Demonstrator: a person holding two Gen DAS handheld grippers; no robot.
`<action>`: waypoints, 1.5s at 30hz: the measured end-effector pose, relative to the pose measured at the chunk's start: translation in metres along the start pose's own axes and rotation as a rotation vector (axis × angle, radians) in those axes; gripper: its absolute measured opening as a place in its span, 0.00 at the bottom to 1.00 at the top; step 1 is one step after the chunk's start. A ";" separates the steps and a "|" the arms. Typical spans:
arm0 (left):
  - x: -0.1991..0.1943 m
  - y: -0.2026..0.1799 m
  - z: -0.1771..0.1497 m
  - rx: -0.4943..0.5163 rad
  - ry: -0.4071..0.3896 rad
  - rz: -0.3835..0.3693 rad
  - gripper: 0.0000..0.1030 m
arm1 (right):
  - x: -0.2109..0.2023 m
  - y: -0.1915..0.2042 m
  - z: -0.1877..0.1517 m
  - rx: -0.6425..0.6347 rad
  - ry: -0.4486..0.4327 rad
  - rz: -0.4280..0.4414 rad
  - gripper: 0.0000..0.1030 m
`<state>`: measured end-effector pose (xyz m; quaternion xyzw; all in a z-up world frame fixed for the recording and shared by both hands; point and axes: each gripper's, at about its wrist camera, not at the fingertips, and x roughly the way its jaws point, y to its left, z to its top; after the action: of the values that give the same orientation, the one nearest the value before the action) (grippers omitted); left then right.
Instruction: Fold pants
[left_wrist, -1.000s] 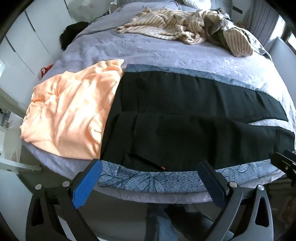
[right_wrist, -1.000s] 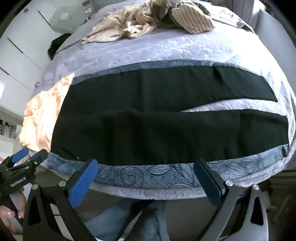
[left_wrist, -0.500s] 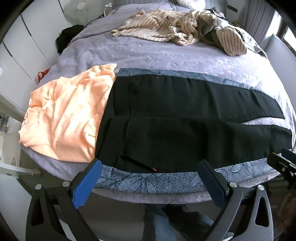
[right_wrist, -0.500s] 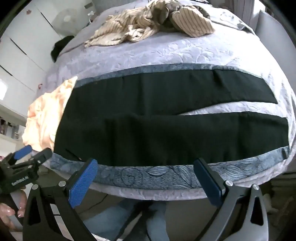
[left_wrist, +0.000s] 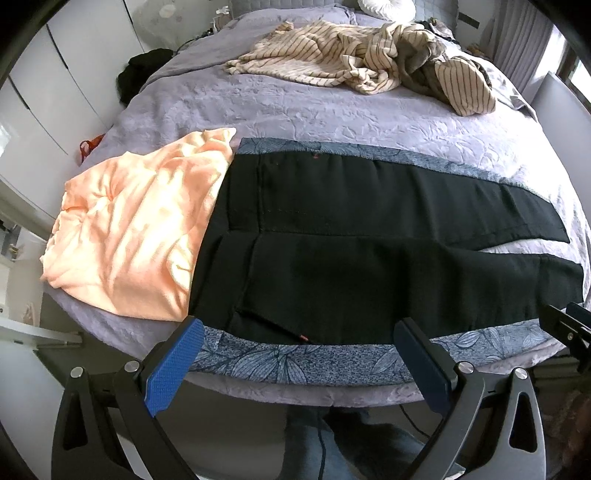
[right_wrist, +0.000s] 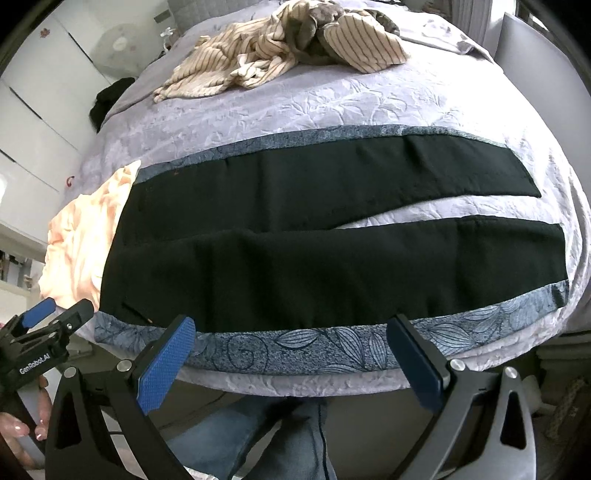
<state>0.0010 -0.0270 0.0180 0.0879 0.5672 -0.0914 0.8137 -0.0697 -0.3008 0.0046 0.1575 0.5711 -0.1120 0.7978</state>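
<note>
Black pants with blue-grey leaf-print side bands lie flat across the near end of the bed, waist to the left, both legs running right with a gap between them; they also show in the right wrist view. My left gripper is open and empty, hovering just off the near printed band by the waist end. My right gripper is open and empty, hovering off the near band at mid-leg. The left gripper also shows at the left edge of the right wrist view.
A peach garment lies left of the waist, partly under the pants. A striped heap of clothes lies at the far end of the lilac bed. White cupboards stand to the left. My own jeans show below the bed edge.
Both grippers have drifted slightly lower and closer to the bed edge; the pants sit a little higher in both views. The pants have not moved. Both grippers stay open.
</note>
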 end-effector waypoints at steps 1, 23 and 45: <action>0.000 0.000 0.000 0.000 0.001 0.003 1.00 | 0.000 0.000 0.000 0.003 0.000 0.004 1.00; -0.005 -0.007 0.004 0.006 -0.011 0.014 1.00 | -0.002 -0.006 0.000 0.006 -0.003 -0.002 1.00; -0.006 -0.007 0.005 0.005 -0.009 0.018 1.00 | -0.002 -0.011 0.005 0.005 -0.001 -0.010 1.00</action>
<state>0.0020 -0.0348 0.0253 0.0944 0.5625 -0.0858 0.8169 -0.0697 -0.3133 0.0069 0.1565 0.5711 -0.1175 0.7972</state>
